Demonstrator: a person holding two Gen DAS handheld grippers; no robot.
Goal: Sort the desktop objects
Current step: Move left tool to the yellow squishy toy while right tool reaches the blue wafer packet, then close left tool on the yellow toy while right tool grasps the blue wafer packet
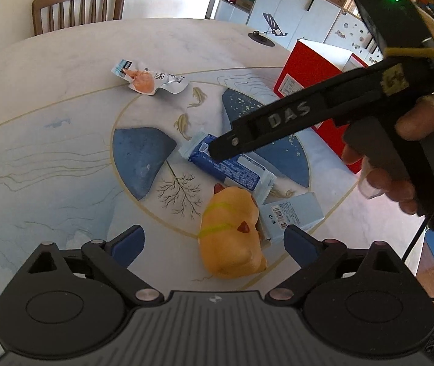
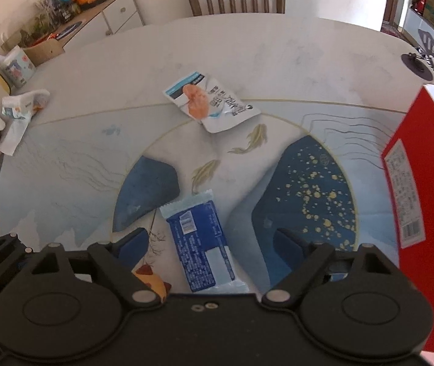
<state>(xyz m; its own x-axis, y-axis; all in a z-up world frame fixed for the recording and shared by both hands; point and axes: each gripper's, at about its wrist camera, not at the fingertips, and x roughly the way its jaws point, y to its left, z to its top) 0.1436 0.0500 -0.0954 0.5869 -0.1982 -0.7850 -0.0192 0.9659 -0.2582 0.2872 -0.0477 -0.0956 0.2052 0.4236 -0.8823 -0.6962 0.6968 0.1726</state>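
2 released tongs: left tongs [image 1: 214, 245] straddle the yellow toy [image 1: 232, 231], right tongs [image 2: 212, 245] straddle the blue packet [image 2: 201, 244].

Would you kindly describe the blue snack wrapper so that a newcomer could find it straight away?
Start at the painted table and find the gold-ringed circle at its centre. The blue snack wrapper lies flat there, between the two dark blue painted shapes, just beyond the yellow plush toy. Unlike the white pouch farther off, it is long, deep blue, with pale crimped ends.

table [image 2: 278, 45] painted round | on it: blue wrapper [image 2: 200, 244], shrimp pouch [image 2: 214, 103], plush toy [image 1: 232, 231], red box [image 2: 424, 213], pale box [image 1: 293, 213]
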